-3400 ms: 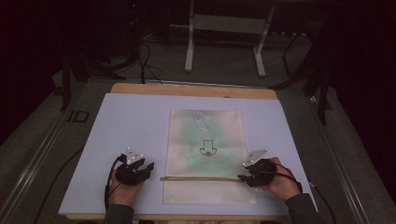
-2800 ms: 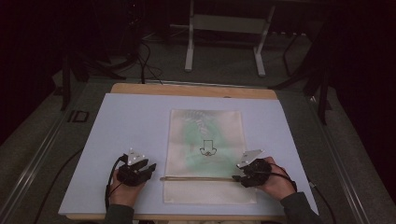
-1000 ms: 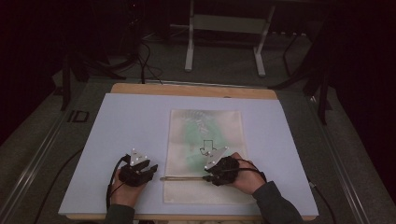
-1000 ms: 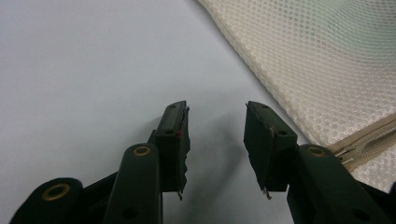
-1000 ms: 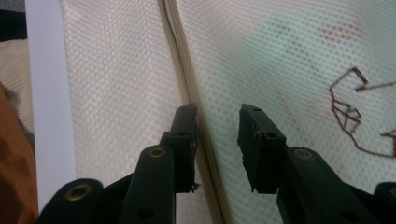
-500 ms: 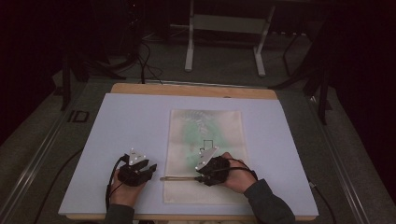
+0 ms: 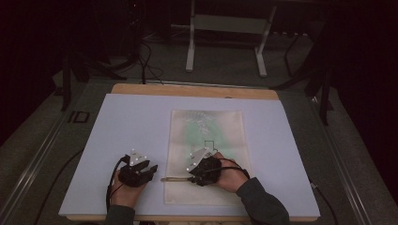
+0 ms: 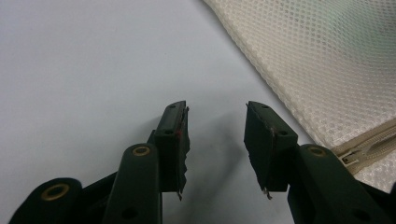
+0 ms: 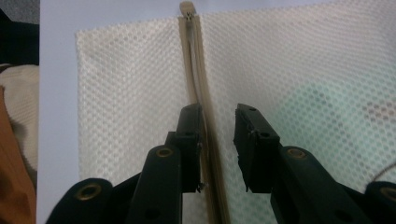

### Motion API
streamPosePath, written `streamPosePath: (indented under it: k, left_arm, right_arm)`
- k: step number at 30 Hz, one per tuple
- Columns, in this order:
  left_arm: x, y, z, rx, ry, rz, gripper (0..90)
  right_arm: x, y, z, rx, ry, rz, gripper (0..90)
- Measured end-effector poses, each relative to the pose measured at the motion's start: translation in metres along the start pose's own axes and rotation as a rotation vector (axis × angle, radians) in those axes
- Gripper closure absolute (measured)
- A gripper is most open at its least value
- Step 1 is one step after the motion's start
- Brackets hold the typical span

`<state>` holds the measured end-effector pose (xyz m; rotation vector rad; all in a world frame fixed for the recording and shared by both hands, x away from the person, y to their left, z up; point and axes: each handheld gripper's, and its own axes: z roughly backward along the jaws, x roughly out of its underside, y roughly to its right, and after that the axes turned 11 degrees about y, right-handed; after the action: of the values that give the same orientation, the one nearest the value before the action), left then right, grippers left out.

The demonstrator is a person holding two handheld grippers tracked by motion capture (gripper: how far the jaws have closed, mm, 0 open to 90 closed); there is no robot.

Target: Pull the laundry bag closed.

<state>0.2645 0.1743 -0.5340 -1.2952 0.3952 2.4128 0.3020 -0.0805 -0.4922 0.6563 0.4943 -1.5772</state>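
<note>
- A slip off the beige zipper (image 9: 198, 88) is judged likely if the right gripper (image 9: 218, 116), whose jaws have just been closing and are part spread with no pinch made, shuts beside the zipper rather than on it.
- The cream mesh laundry bag (image 7: 206, 154) could be dragged across the pale blue table sheet (image 7: 136, 122), as nothing is held by the left gripper (image 8: 216, 119), its jaws spread over bare sheet.
- The zipper is seen running beneath the right gripper's left jaw; the bag's corner lies just beside the left gripper.
</note>
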Motion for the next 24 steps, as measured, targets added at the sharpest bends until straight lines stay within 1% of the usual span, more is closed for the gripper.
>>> streamPosePath:
  k: [6, 8, 15, 24]
  left_arm:
    - [0.0, 0.0, 0.0, 0.001, 0.001, 0.001, 58.6]
    - [0.0, 0.0, 0.0, 0.001, 0.0, 0.0, 58.6]
    - [0.0, 0.0, 0.0, 0.001, 0.001, 0.001, 58.6]
    - [0.0, -0.001, 0.001, 0.0, 0.004, 0.005, 58.5]
  right_arm:
    - [-0.005, -0.002, -0.004, -0.007, 0.003, 0.005, 72.4]
    - [-0.01, -0.003, -0.011, -0.017, 0.013, 0.009, 73.4]
    - [-0.016, -0.005, -0.019, -0.032, 0.008, 0.023, 76.4]
    - [-0.026, -0.007, -0.027, -0.043, 0.014, 0.024, 76.3]
